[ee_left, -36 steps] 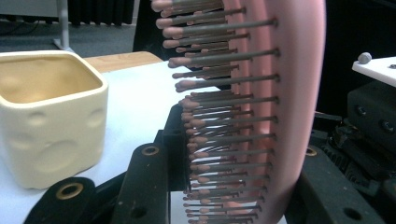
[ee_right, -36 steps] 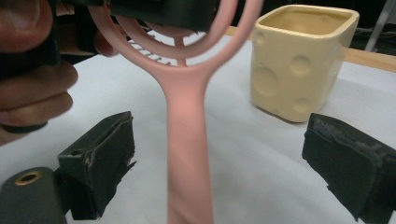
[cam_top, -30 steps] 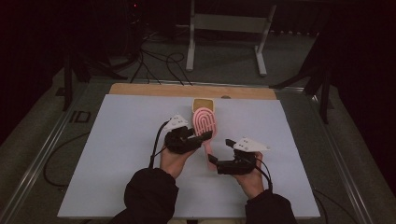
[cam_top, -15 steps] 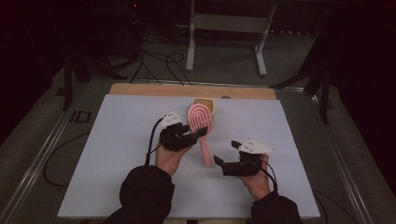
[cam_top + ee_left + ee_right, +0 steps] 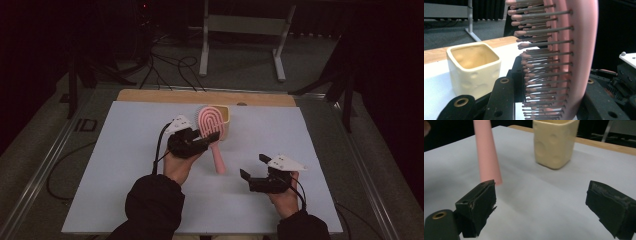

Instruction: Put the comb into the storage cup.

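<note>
1. A lab or recording studio is showing here, dim, with black curtains (image 5: 60, 30) hanging around.
2. A bench (image 5: 125, 150) covered in a plain white sheet is sitting on grey carpet.
3. Loose cables (image 5: 165, 65) are trailing over the floor behind it.
4. A metal stand frame (image 5: 240, 45) is standing beyond.

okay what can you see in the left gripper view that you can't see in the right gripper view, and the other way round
The left gripper view shows the pink hairbrush from its head: rows of bristles, clamped between that gripper's jaws, plus the open top and hollow inside of the cream square cup.

The right gripper view shows the brush's plain pink handle hanging above the white table sheet, and the right gripper open with nothing between its jaws.

Both show the brush, the cup standing on the sheet, and the wooden table edge behind.
</note>
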`<state>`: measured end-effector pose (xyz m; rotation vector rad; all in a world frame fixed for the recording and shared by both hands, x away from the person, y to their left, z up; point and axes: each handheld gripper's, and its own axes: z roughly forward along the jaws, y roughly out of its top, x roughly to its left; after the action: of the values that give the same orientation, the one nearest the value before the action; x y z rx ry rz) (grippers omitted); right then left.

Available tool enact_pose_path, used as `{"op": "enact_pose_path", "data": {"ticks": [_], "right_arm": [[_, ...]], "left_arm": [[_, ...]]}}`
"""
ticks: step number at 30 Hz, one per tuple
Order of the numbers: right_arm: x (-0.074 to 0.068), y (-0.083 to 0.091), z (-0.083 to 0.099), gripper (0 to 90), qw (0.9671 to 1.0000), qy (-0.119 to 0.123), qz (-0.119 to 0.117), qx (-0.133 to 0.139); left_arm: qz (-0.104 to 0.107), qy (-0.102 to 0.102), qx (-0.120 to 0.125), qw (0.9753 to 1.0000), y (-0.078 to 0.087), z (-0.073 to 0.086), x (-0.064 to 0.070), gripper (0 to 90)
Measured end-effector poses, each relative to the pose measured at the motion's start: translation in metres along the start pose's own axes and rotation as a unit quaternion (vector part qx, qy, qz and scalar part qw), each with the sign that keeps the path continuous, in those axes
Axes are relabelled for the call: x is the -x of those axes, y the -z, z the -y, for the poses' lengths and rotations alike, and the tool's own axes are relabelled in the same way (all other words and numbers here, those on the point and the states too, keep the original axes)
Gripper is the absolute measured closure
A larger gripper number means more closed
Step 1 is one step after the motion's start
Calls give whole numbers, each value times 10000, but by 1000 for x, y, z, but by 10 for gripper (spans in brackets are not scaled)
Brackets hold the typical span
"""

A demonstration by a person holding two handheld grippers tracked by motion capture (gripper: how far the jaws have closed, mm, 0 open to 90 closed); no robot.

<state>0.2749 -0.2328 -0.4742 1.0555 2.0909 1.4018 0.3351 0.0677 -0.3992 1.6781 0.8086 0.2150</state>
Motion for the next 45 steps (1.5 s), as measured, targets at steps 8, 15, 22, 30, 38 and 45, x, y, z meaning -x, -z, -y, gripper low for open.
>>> {"op": "enact_pose_path", "data": {"ticks": [8,15,22,30,38,45], "right_arm": [[8,14,11,97,9995,-57,221,219],[12,21,18,105,9990,-156,228,349],[16,25,19,93,9985,-235,115,477],[18,23,20,94,9987,-284,88,419],[21,22,22,94,9985,-347,67,414],[22,22,24,94,9985,-339,90,417]], "left_arm": [[-72,-57,71,9999,6,-8,-1,652],[-163,-99,109,9998,12,-14,-4,652],[-235,-137,106,9996,14,-23,-8,652],[-292,-157,117,9994,14,-31,-11,652],[-309,-162,146,9993,13,-37,-14,652],[-321,-234,169,9991,12,-42,-15,652]]}}
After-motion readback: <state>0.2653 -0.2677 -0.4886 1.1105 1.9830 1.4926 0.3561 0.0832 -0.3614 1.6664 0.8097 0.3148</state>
